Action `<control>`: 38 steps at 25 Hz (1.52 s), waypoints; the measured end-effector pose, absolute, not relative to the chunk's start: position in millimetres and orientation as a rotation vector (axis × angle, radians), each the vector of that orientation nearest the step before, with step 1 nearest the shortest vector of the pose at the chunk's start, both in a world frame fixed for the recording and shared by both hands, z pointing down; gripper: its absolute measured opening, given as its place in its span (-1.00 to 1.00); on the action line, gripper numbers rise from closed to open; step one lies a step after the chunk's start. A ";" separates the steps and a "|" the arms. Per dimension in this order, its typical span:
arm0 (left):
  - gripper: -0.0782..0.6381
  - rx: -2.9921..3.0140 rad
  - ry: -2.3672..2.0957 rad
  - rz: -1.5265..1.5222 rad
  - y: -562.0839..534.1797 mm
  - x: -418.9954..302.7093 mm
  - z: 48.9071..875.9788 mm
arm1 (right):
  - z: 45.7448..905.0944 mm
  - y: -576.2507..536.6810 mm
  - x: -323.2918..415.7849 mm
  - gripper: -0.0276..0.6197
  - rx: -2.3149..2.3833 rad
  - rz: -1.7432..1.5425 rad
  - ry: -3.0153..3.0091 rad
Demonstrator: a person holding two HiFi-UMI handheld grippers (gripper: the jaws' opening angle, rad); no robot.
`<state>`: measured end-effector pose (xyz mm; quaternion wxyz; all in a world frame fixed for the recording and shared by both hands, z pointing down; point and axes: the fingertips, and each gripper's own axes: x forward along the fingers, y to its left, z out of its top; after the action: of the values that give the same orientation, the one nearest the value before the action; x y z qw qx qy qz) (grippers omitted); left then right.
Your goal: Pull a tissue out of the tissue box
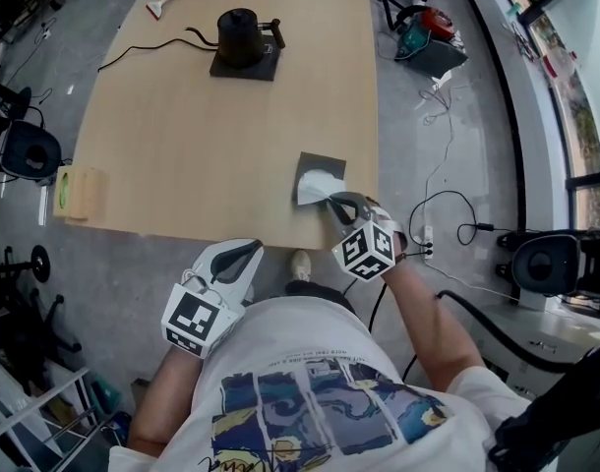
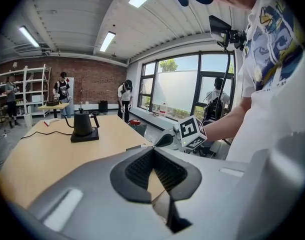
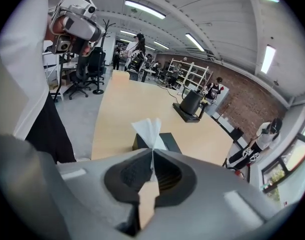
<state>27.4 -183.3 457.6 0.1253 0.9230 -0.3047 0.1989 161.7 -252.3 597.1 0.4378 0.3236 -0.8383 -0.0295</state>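
Note:
A dark tissue box (image 1: pixel 320 165) stands near the table's (image 1: pixel 202 146) front right corner, with a white tissue (image 1: pixel 316 188) rising out of its top. My right gripper (image 1: pixel 337 203) is shut on the tissue's tip. In the right gripper view the tissue (image 3: pixel 147 130) fans out above the closed jaws of the right gripper (image 3: pixel 152 151), and the box (image 3: pixel 168 141) lies just beyond them. My left gripper (image 1: pixel 243 254) hangs off the table's front edge, close to the person's body. In its own view the left gripper (image 2: pixel 153 150) has its pads meeting at the tip with nothing between them.
A black kettle (image 1: pixel 243 35) on a dark base stands at the table's far side, its cable trailing left. A small wooden box (image 1: pixel 79 193) sits at the left edge. Office chairs, cables and gear lie on the floor around. People stand far off in both gripper views.

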 end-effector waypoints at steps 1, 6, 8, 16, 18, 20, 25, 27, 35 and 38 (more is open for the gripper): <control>-0.76 2.692 -0.883 0.578 -182.6 24.6 456.6 | 594.4 -253.2 162.1 -0.90 0.819 -0.068 -2.080; -0.76 2.711 -0.869 0.569 -177.8 8.5 453.9 | 581.8 -256.7 162.7 -0.90 0.880 -0.062 -2.055; -0.76 2.718 -0.864 0.564 -174.8 1.5 454.5 | 577.4 -257.1 162.8 -0.90 0.906 -0.058 -2.046; -0.76 2.746 -0.826 0.545 -165.1 -20.9 449.3 | 555.7 -253.5 158.6 -0.90 1.001 -0.036 -2.023; -0.76 2.749 -0.816 0.540 -162.8 -25.4 449.5 | 550.0 -252.1 158.5 -0.90 1.028 -0.034 -2.017; -0.76 2.750 -0.805 0.534 -161.8 -29.1 447.3 | 543.2 -251.3 158.5 -0.90 1.056 -0.036 -2.009; -0.76 2.768 -0.747 0.523 -156.6 -35.6 445.3 | 524.6 -247.7 159.6 -0.90 1.126 -0.046 -1.986; -0.76 2.778 -0.728 0.516 -154.6 -38.2 444.4 | 517.6 -245.0 159.6 -0.90 1.151 -0.051 -1.975; -0.76 2.805 -0.661 0.516 -141.8 -52.6 447.3 | 482.9 -223.6 148.1 -0.90 1.247 -0.097 -1.947; -0.76 2.811 -0.622 0.513 -134.6 -59.8 451.9 | 472.0 -210.7 136.7 -0.90 1.277 -0.104 -1.952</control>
<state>-59.8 -134.6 451.9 0.1082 0.9556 -0.2115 0.1744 136.7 -210.7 472.0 0.3927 0.5030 -0.7688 -0.0411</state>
